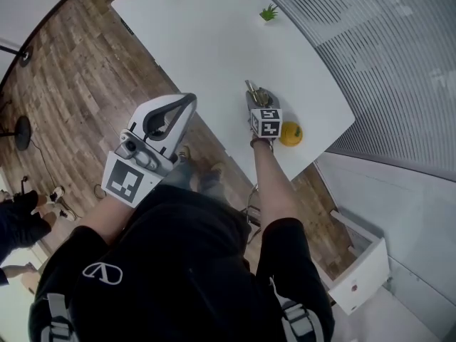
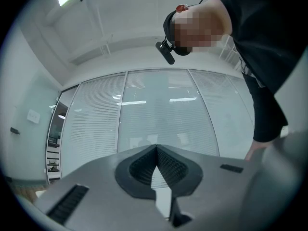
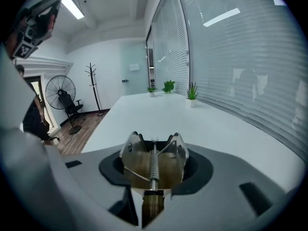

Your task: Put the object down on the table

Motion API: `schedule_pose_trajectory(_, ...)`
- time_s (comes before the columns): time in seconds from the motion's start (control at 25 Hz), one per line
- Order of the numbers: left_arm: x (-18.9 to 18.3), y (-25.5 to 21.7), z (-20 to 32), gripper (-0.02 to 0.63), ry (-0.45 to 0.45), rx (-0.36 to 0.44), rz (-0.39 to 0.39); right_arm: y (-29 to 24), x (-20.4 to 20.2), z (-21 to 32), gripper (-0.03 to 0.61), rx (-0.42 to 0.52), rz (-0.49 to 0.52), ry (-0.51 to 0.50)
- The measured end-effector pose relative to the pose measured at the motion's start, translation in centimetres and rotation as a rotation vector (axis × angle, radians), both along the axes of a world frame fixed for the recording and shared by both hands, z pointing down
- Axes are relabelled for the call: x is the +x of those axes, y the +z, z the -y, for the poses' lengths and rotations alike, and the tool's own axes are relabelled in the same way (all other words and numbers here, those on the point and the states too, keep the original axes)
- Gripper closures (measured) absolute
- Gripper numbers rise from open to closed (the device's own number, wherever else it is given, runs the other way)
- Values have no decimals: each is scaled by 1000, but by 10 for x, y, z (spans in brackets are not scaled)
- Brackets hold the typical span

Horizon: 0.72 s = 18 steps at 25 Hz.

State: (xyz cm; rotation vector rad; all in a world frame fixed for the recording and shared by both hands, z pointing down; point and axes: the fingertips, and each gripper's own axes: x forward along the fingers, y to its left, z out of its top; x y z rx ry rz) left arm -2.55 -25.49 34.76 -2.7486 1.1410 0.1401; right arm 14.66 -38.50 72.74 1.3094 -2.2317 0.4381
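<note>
THING: shiny steel spring-hinged clip [image 3: 153, 158], held over the white bench [image 3: 159, 114] near its edge | RIGHT hand-held gripper [image 3: 155, 173]: pinching the clip across its two flat plates | LEFT hand-held gripper [image 2: 156, 149]: pressed together, empty, pointing upward | HANDLING: probably rigid, light, slick and sprung; grip the plates, not the coil.

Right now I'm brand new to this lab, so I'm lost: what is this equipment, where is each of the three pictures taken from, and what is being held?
No robot here: a person holds a hand-operated gripper in each hand. One picture comes from a head camera looking down; the other two cameras ride on the grippers. The left gripper points upward, shut and empty. The right gripper, over the white table, is shut on a metal spring tool. A yellow object lies beside it, and two small plants stand at the far end.
</note>
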Motion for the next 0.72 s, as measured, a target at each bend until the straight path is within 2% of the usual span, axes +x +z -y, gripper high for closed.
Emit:
schedule_pose_trajectory(0.36,-2,9,1,609,-11,-8,3,26,2,-1,397,-49,-34,-26)
schedule_pose_trajectory(0.6,-6,10,0,609,-11,-14,-2,37,1,-7,393,-86,-90,-32)
schedule_pose_trajectory(0.72,-5,9,0,609,-13,-12,-2,35,4,-6,366,-59,-127,-35)
